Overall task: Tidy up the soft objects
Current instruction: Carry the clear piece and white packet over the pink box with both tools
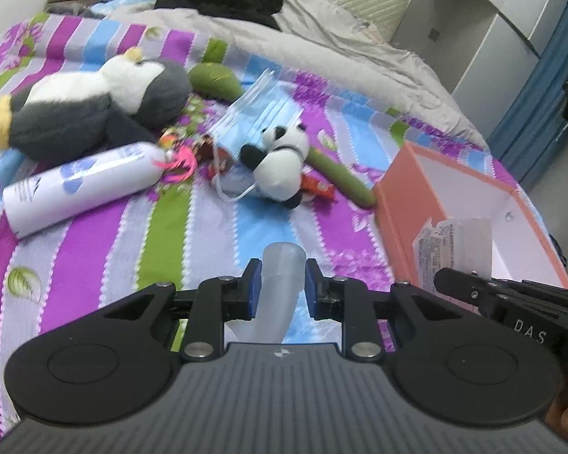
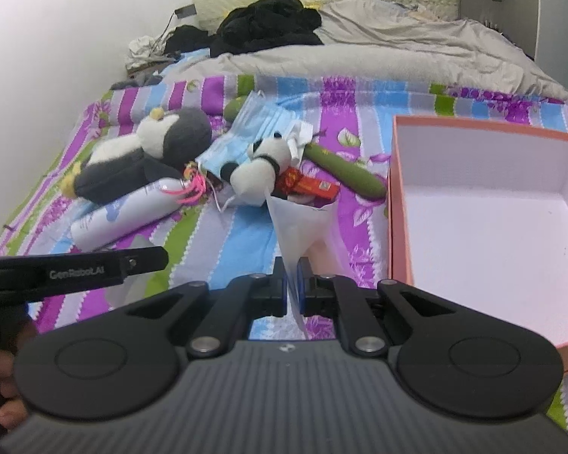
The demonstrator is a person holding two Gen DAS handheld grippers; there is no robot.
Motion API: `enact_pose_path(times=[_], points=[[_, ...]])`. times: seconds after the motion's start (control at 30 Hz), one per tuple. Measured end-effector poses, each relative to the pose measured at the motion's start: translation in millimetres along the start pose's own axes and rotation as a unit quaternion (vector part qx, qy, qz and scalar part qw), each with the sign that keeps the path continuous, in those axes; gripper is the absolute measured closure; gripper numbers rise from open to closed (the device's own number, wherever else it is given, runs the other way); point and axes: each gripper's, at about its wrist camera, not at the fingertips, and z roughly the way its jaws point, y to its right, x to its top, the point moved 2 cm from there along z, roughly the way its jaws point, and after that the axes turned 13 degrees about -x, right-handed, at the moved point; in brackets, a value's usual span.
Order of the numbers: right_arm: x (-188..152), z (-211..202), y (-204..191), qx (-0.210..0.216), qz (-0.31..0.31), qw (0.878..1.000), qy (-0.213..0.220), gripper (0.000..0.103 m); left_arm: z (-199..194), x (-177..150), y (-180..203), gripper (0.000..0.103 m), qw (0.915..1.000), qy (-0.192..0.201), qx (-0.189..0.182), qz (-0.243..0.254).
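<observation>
A: Where do things stand?

B: The left claw is closed on a translucent soft tube, held above the striped bedspread. The right claw is pinched shut on a thin clear plastic bag, just left of the pink box. The rest of the soft things lie in a pile farther off: the penguin plush, the panda plush lying on the blue face masks, and a green plush stick.

A: What could go wrong?

B: I judge the bag's hold slight; only an edge sits between the pads, so a quick swing toward the box could let it slide out onto the bed. The two claws are also close together and could knock each other.

A: Do the views differ?

B: Yes. The right wrist view shows the box's white floor bare. The left wrist view sees only its near corner, with the bag hanging over it, but shows the white bottle whole beside the penguin.
</observation>
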Motion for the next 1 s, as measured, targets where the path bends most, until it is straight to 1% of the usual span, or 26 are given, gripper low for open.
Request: enact_pose_path(times=[0.2,0.4,0.53,0.63,0.7,0.83,1.0], points=[[22,-15,12,0.005,0.011,1.0,0.011,0.094,-4,27,33,0.075,0.9996,0.006,-0.02,0.018],[52,-36,28,-0.002,0.014,0.999,0.048,0.094,-5,58,79,0.075,0.9969,0.023,-0.057,0.05],[69,-53,46,-0.018,0.022,0.996,0.081,0.094,3,75,113,0.075,0.994,0.028,-0.08,0.07],[78,-58,60,-0.04,0.016,0.995,0.089,0.094,12,84,137,0.075,0.9915,0.027,-0.093,0.087],[83,-59,71,-0.051,0.015,0.994,0.097,0.094,19,87,153,0.075,0.99,0.025,-0.101,0.095],[86,-59,99,-0.069,0.031,0.992,0.099,0.094,36,88,181,0.075,0.9872,0.014,-0.114,0.111],[80,-48,134,-0.091,0.055,0.991,0.08,0.094,63,79,200,0.075,0.9845,-0.018,-0.126,0.121]])
